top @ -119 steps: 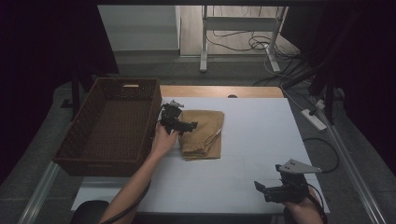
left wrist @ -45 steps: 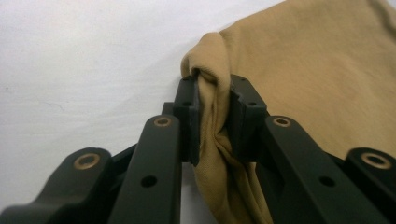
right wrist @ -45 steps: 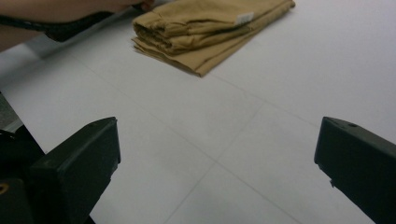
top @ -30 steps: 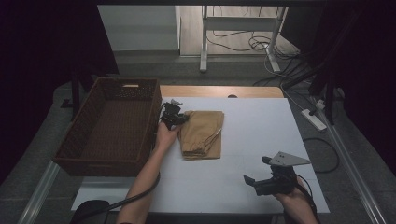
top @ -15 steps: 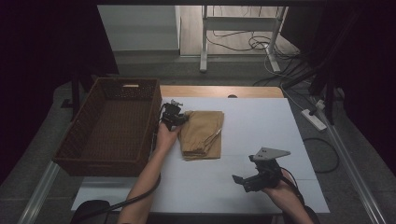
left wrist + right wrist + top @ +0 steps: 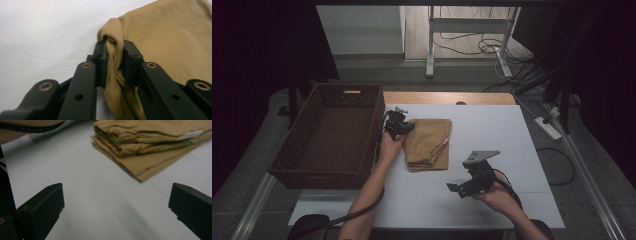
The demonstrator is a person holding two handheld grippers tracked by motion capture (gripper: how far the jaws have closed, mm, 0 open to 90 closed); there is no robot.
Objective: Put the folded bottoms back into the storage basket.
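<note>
Left hand-held gripper [image 6: 398, 123] clamped on folded tan garment [image 6: 428, 143] corner, on worktop [image 6: 492, 130] beside basket [image 6: 332, 131]. Right hand-held gripper [image 6: 472, 181] wide open, empty (short of cloth). One-corner lift probably unfolds stack.

Lab or recording room, not a home. White-covered worktop [image 6: 492, 200] stands alone under a lit patch, with dark surrounds on both sides. A bare wooden strip shows along its far edge. Grey floor beyond the far edge carries loose black cables [image 6: 472, 47] and the white metal legs of a stand [image 6: 430, 45]. A white power strip [image 6: 551, 128] lies on the floor off the worktop's right edge, with a cable looping beside it. Metal rails [image 6: 592, 185] run along the floor at both sides.
</note>
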